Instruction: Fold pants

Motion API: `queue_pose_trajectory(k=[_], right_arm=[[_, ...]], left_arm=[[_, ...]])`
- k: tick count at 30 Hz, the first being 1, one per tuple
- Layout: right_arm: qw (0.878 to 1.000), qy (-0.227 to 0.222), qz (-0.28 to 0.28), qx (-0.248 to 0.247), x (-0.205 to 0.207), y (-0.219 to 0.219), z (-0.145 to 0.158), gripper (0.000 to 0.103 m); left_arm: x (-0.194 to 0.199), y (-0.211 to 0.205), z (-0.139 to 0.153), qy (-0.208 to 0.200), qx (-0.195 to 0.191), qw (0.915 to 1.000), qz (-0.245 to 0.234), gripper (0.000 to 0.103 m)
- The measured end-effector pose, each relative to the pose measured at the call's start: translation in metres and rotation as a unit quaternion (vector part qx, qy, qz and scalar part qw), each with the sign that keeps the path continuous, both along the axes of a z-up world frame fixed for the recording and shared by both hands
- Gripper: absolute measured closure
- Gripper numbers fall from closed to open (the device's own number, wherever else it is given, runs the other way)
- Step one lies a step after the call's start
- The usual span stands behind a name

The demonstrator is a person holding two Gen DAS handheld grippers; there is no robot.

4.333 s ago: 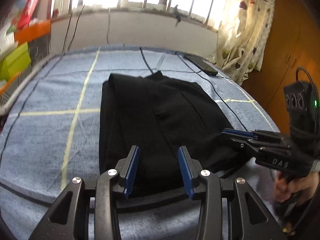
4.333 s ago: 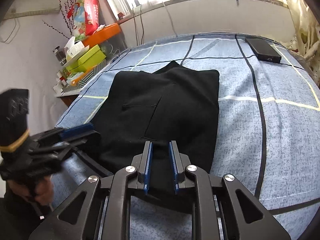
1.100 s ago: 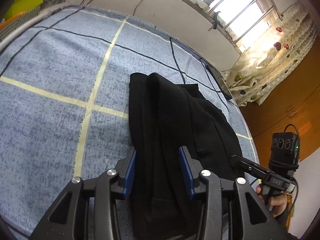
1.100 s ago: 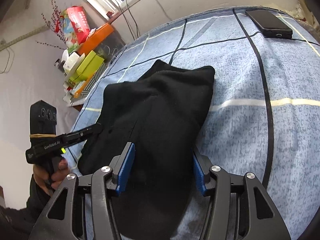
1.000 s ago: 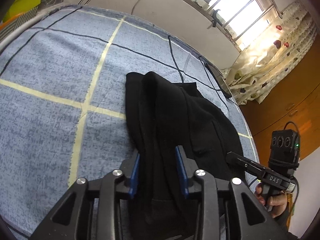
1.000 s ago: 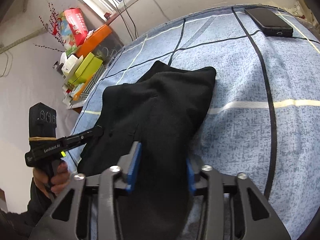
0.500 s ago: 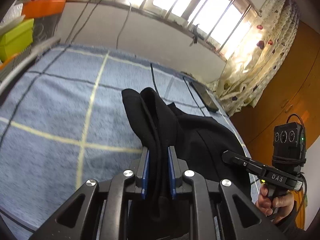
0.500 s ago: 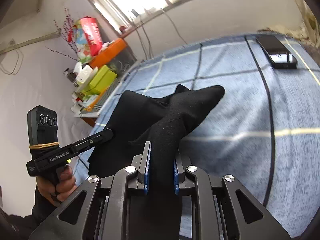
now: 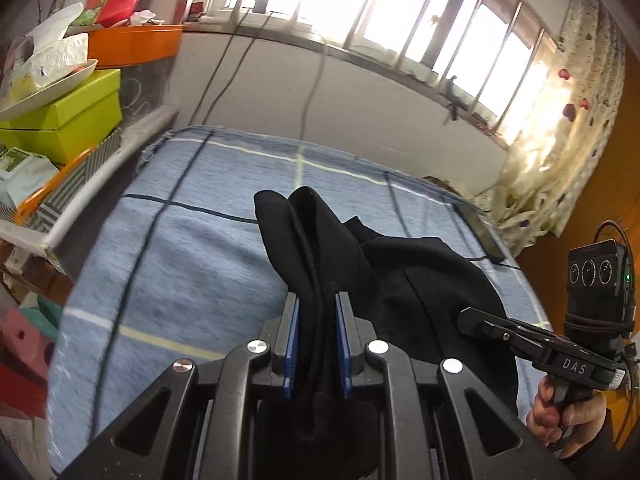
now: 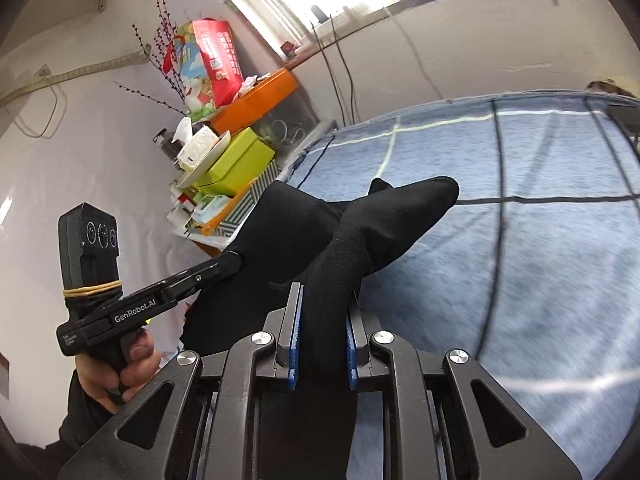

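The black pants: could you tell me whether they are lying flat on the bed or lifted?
Partly lifted: the black pants rise bunched from the blue blanket, pinched by the left gripper and right gripper.

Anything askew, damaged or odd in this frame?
Nothing stands out. Both tongs, left and right, are shut on the black pants, lifting their near edge off the blue blanket. No spill or damage shows.
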State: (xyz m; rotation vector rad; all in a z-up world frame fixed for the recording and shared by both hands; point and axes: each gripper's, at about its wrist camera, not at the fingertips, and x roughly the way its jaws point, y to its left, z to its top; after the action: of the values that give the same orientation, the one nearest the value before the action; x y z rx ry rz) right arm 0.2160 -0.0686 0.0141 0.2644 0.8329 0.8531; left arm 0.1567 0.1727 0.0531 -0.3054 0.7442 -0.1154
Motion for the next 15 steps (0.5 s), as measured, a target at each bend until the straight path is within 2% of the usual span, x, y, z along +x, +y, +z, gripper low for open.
queue_pose_trajectory(k=[2, 4, 8, 10, 12, 15], right_arm=[[1.000, 0.018, 0.000, -0.010, 0.008, 0.004, -0.014, 0.085], [0.999, 0.031, -0.010, -0.034, 0.013, 0.002, -0.027, 0.079], [0.995, 0.017, -0.043, -0.089, 0.010, -0.013, -0.034, 0.067], [0.994, 0.005, -0.054, -0.098, 0.007, -0.020, -0.028, 0.066], [0.992, -0.011, -0.062, -0.107, -0.002, -0.025, -0.017, 0.066], [0.992, -0.052, -0.031, -0.108, -0.024, -0.018, -0.003, 0.066]], left_arm=[[0.006, 0.008, -0.015, 0.018, 0.002, 0.9998, 0.010, 0.085], [0.009, 0.016, -0.032, 0.035, 0.007, 0.9991, 0.024, 0.083], [0.003, 0.029, -0.050, 0.050, -0.007, 0.9977, 0.046, 0.077], [-0.001, 0.028, -0.048, 0.049, -0.001, 0.9973, 0.054, 0.077], [-0.008, 0.024, -0.040, 0.047, 0.021, 0.9963, 0.069, 0.078], [-0.024, 0.020, -0.023, 0.021, 0.027, 0.9967, 0.074, 0.078]])
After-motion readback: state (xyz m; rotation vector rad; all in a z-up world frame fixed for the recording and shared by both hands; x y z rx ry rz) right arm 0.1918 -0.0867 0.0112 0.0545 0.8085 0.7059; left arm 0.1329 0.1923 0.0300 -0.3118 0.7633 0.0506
